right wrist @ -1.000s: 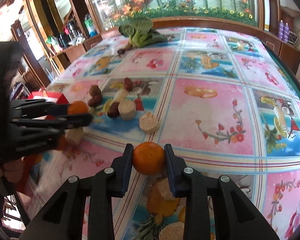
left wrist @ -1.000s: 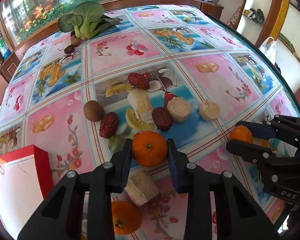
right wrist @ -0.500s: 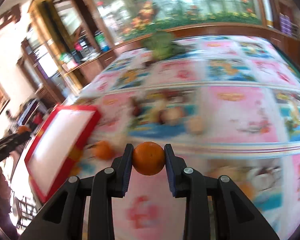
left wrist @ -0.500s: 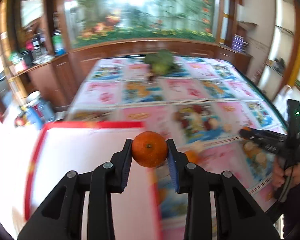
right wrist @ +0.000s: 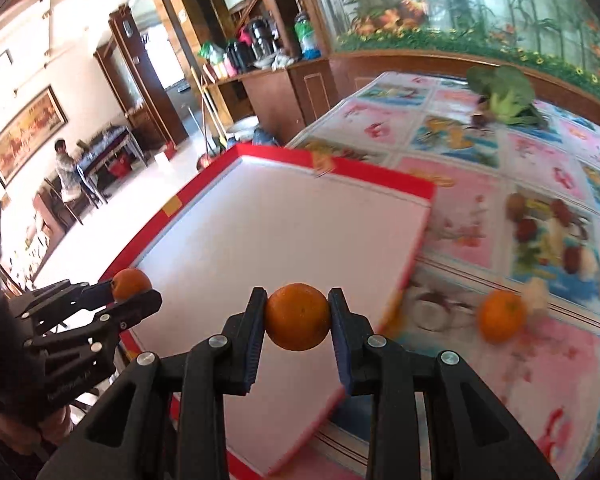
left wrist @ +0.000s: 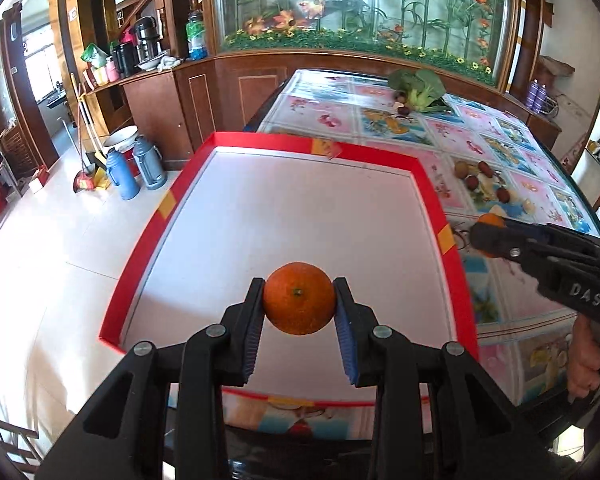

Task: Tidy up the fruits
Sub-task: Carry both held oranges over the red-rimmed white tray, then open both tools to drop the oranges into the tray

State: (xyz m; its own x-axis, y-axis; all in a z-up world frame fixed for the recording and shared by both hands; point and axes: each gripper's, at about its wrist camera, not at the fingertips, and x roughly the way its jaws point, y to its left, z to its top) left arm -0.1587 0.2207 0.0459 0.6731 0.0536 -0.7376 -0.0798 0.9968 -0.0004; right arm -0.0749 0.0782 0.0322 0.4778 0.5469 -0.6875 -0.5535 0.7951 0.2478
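My left gripper (left wrist: pixel 299 306) is shut on an orange (left wrist: pixel 299 304) and holds it above the near part of a red-rimmed white tray (left wrist: pixel 432 184). My right gripper (right wrist: pixel 297 318) is shut on a second orange (right wrist: pixel 297 317) above the tray's right side (right wrist: pixel 414 194). Each gripper shows in the other view, the right one (left wrist: pixel 490 236) at the tray's right rim, the left one (right wrist: pixel 130 286) at its left rim. A third orange (right wrist: pixel 502 317) lies on the tablecloth. Dates, a kiwi and pale fruit pieces (left wrist: pixel 486 184) lie further right.
The tray sits at the left end of a table with a patterned cloth (left wrist: pixel 384 120). A leafy green vegetable (left wrist: pixel 418 88) lies at the far end. Beyond the table's left edge are the floor and blue thermos jugs (left wrist: pixel 136 164). A wooden cabinet (left wrist: pixel 204 92) stands behind.
Both grippers have swung left from the fruit pile to the tray, each carrying its orange. The tray fills the middle of both views now.
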